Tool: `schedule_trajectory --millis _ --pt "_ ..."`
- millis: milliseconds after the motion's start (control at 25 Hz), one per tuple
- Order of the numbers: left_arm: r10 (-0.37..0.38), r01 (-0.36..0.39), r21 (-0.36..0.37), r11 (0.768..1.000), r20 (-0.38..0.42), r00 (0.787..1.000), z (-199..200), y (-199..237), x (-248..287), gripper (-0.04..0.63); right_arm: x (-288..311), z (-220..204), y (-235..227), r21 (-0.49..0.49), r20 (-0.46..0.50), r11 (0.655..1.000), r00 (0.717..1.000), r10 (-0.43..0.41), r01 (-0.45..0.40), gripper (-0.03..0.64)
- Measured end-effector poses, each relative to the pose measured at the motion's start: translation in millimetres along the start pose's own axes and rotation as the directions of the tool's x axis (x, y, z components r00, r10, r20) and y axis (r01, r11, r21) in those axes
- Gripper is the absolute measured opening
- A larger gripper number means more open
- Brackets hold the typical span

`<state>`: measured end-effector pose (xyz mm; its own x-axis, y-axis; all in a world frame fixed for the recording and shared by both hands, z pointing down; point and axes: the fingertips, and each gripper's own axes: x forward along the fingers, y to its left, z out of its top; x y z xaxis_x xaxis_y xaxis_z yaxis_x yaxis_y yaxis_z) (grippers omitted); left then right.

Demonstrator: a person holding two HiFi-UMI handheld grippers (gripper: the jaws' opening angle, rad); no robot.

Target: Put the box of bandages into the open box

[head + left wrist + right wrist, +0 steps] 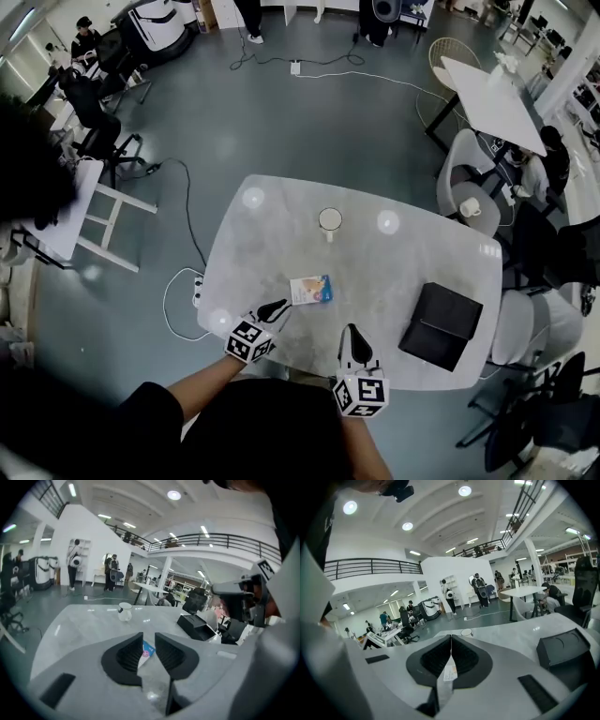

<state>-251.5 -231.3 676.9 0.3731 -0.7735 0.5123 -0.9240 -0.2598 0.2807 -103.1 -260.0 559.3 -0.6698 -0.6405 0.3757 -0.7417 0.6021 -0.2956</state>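
Grey and marble-patterned, the table (281,225) fills the middle of the head view, with a wide office floor around it (cables trail across the upper half of the frame). Near the table's lower edge, a little left of centre, the box of bandages (311,289) lies flat on the top. My left gripper (277,307) sits just to its lower left, tips pointing at it. In the left gripper view its jaws stand a narrow gap apart and press on nothing. The box of bandages (146,649) shows through that gap, on the table just beyond the tips.

My right gripper (352,330) is at the bottom centre of the head view, over the table's near edge. In the right gripper view its jaws are closed tip to tip, with nothing held. The open box (441,326), black, rests at the right of the table, well apart from the bandages. A white mug (330,221) stands at upper centre, beyond both grippers.
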Motion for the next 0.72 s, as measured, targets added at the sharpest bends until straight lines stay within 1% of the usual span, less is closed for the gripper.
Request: schedule_trajectory --millis 40,80,120,200,280,360,440,520,640,680,720 --pt "-0.003 0.002 -0.027 1.000 -0.012 1.000 -2.8 5.7 11.1 0.110 1.7 -0.5 -7.6 0.029 -0.005 1.000 1.000 -0.002 0.002 0.012" --pt "-0.006 0.006 -0.026 1.000 -0.031 1.000 -6.0 9.3 22.5 0.171 3.1 -2.1 -15.8 0.053 -0.013 0.999 1.000 -0.005 0.005 0.012" --pt "-0.013 0.013 -0.005 1.000 -0.055 0.998 -9.9 10.5 34.5 0.194 4.3 -4.3 -24.3 0.071 -0.023 0.997 1.000 -0.008 0.009 0.012" --pt "-0.031 0.039 0.061 0.997 -0.125 0.992 -21.0 8.8 59.6 0.258 7.3 -7.0 -40.6 0.095 -0.044 0.995 0.999 -0.008 0.012 0.012" --pt "-0.053 0.081 0.128 0.988 -0.205 0.977 -34.1 7.5 81.7 0.308 11.8 -2.6 -52.1 0.088 -0.047 0.996 0.999 -0.010 0.014 0.012" --pt "-0.080 0.131 0.174 0.976 -0.276 0.958 -49.9 8.7 98.9 0.332 15.8 5.1 -59.9 0.067 -0.039 0.998 0.999 -0.018 0.021 0.012" --pt "-0.085 0.158 0.198 0.967 -0.333 0.939 -66.5 14.0 114.1 0.362 18.6 9.8 -69.3 0.064 -0.033 0.998 0.999 -0.027 0.029 0.012" --pt "-0.063 0.157 0.231 0.960 -0.370 0.927 -78.2 20.6 128.5 0.383 18.8 9.9 -81.4 0.074 -0.037 0.997 0.999 -0.036 0.039 0.012" --pt "-0.021 0.174 0.322 0.931 -0.428 0.904 -90.4 28.5 143.8 0.410 15.1 2.1 -95.1 0.086 -0.060 0.995 0.997 -0.049 0.054 0.012" --pt "-0.013 0.181 0.333 0.925 -0.449 0.893 -93.0 30.8 148.1 0.421 14.2 -1.6 -98.5 0.083 -0.073 0.995 0.996 -0.055 0.062 0.012" --pt "-0.010 0.185 0.328 0.926 -0.469 0.883 -95.5 33.2 153.2 0.430 13.8 -5.8 -102.4 0.075 -0.087 0.995 0.994 -0.065 0.071 0.012"
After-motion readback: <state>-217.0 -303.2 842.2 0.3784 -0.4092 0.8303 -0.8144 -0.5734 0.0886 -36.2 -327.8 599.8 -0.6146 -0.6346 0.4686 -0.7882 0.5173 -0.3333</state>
